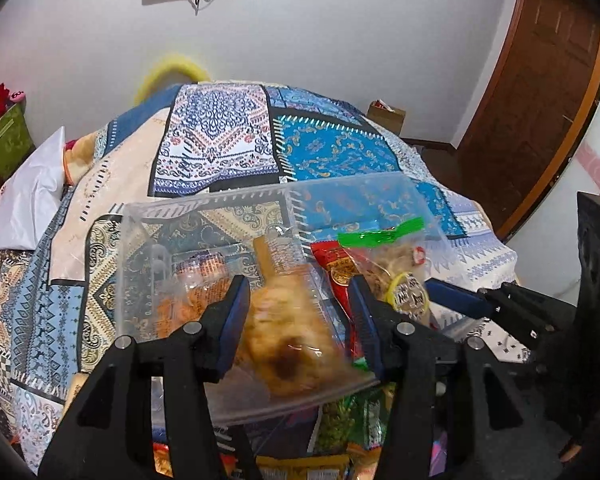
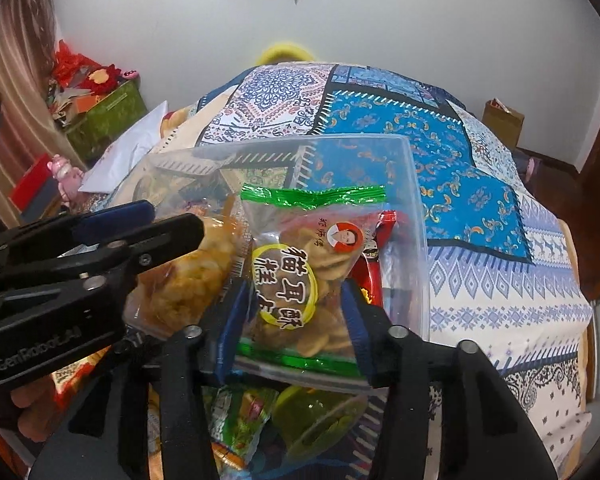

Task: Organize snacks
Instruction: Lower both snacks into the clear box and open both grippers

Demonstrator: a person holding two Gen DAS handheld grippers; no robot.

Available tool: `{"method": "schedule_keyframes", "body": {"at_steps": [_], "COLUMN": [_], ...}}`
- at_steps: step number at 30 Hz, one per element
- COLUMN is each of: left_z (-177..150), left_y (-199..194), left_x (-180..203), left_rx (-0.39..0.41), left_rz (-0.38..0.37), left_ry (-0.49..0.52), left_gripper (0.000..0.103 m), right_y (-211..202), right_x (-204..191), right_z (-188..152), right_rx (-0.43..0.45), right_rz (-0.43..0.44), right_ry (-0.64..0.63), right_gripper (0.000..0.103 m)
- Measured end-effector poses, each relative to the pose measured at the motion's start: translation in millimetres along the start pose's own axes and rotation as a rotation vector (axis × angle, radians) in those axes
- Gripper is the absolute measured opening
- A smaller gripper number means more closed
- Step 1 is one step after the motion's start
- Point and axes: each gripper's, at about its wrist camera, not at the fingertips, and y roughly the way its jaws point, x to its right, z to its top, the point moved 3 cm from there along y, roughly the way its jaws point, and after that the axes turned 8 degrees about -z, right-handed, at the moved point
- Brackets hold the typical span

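Observation:
A clear bag of golden crackers (image 1: 288, 320) fills the gap of my left gripper (image 1: 300, 300), whose blue pads touch its sides; the bag looks blurred. From the right wrist view the left gripper (image 2: 176, 218) reaches in from the left over that cracker bag (image 2: 188, 280). My right gripper (image 2: 292, 312) is shut on a green-trimmed bag of round crisps (image 2: 300, 272), pinched between its pads. In the left wrist view this bag (image 1: 404, 284) and the right gripper (image 1: 460, 294) are at the right. Both bags hang at the near side of a clear plastic box (image 2: 300, 140).
The box (image 1: 204, 200) stands on a patchwork bedspread (image 1: 220, 140) and holds an orange snack bag (image 1: 196, 280) and a red packet (image 2: 384, 224). Loose green packets (image 2: 240, 412) lie below the grippers. A white pillow (image 1: 32, 200), a green bin (image 1: 4, 144) and a door (image 1: 540, 100) surround the bed.

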Motion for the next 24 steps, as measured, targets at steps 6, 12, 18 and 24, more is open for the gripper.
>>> {"method": "schedule_keyframes", "body": {"at_steps": [6, 12, 18, 24], "left_z": [-1.4, -10.4, -30.9, -64.3], "left_y": [-37.2, -80.8, -110.3, -123.0], "left_x": [3.4, -0.2, -8.8, -27.8], "left_rx": [0.039, 0.078, 0.072, 0.034], "left_rz": [-0.01, 0.0, 0.019, 0.045], "left_ry": [0.008, 0.014, 0.028, 0.013], "left_gripper": [0.056, 0.064, 0.066, 0.067], "right_y": [-28.1, -64.2, -88.2, -88.5], "right_x": [-0.5, -8.8, -21.2, -38.4], "right_z": [4.9, 3.9, -8.9, -31.2], "right_rx": [0.063, 0.127, 0.171, 0.137], "right_rz": [-0.009, -0.013, -0.013, -0.004], "right_ry": [0.013, 0.002, 0.001, -0.009], "right_gripper": [0.061, 0.066, 0.076, 0.076]}}
